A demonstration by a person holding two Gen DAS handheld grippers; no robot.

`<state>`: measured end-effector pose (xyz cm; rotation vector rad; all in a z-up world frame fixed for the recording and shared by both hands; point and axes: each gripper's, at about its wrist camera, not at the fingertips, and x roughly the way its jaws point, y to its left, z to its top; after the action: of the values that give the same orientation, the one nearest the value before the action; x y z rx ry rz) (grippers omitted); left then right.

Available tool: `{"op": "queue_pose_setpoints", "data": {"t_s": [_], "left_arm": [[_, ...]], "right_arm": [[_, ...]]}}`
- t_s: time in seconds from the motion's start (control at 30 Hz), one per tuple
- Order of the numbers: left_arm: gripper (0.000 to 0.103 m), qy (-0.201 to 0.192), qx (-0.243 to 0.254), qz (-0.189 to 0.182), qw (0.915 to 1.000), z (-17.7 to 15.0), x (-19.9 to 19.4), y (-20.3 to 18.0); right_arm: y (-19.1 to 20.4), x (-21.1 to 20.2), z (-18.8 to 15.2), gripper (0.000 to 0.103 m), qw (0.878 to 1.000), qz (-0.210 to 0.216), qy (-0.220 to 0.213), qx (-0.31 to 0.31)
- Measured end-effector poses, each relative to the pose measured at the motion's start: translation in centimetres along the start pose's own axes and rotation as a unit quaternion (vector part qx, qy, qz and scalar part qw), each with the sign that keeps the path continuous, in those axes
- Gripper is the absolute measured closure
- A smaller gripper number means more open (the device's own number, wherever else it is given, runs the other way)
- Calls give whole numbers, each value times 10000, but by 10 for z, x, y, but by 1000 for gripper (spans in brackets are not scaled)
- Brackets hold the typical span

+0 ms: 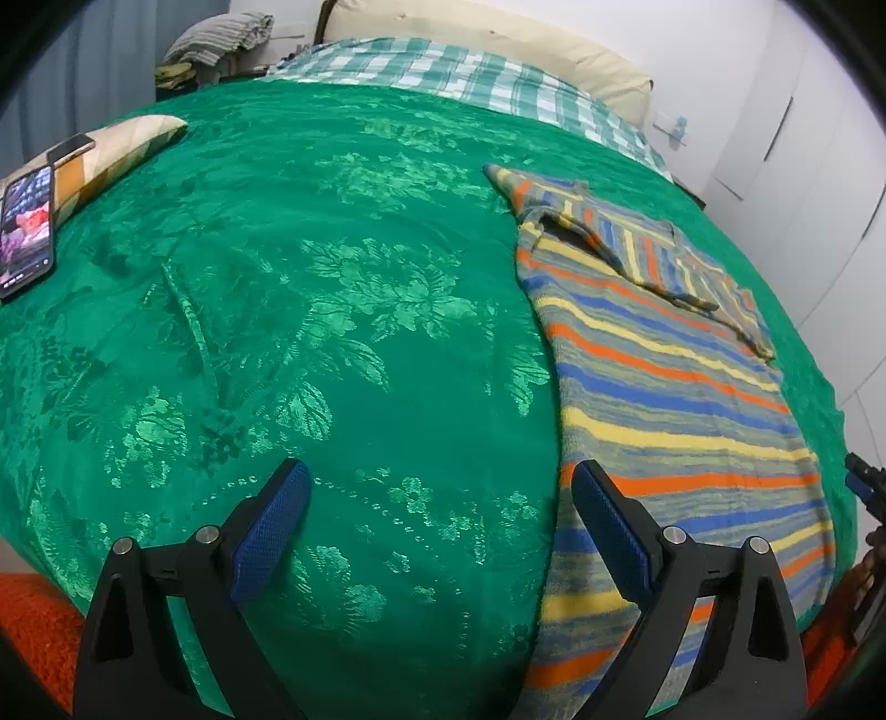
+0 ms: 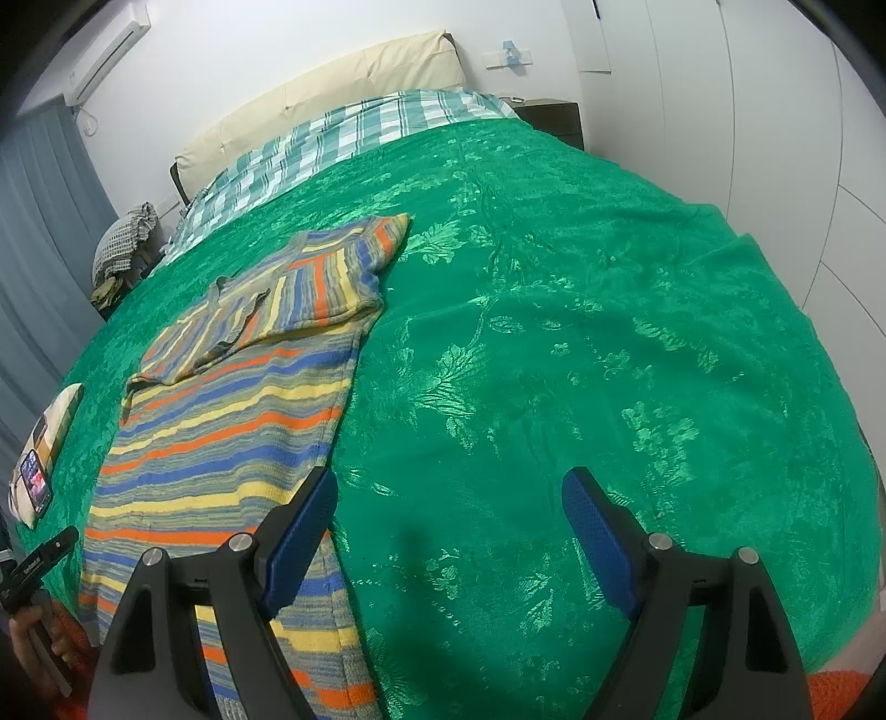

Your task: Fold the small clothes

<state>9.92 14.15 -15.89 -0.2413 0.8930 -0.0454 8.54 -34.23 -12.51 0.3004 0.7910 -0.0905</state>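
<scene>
A striped knit sweater (image 1: 681,387) in blue, orange, yellow and grey lies flat on the green bedspread (image 1: 332,332), its sleeves folded across the chest. It also shows in the right wrist view (image 2: 221,443). My left gripper (image 1: 440,493) is open and empty, hovering above the bedspread just left of the sweater's lower edge. My right gripper (image 2: 448,504) is open and empty, just right of the sweater's lower edge, its left finger over the hem side.
A phone (image 1: 27,232) lies on a patterned cushion (image 1: 111,155) at the bed's left side. A checked blanket (image 1: 470,77) and cream headboard (image 1: 498,39) are at the far end. White wardrobe doors (image 2: 747,111) stand to the right. Orange fabric (image 1: 33,626) is near the bed's near edge.
</scene>
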Motion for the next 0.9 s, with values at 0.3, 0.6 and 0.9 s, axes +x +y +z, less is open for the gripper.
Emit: {"op": "queue_pose_setpoints", "data": {"t_s": [0.3,0.6,0.9], "left_arm": [[7,9,-23,29,10000,-1,1,1],[7,16,-22,46,10000,-1,2,1],[7,30,-36,61,10000,-1,3,2]], "right_arm": [[0,0,0,20,10000,-4,3,-2],[0,2,-1,20,10000,-12,16,-4],[0,4,-1,20,10000,-14,27,-14]]}}
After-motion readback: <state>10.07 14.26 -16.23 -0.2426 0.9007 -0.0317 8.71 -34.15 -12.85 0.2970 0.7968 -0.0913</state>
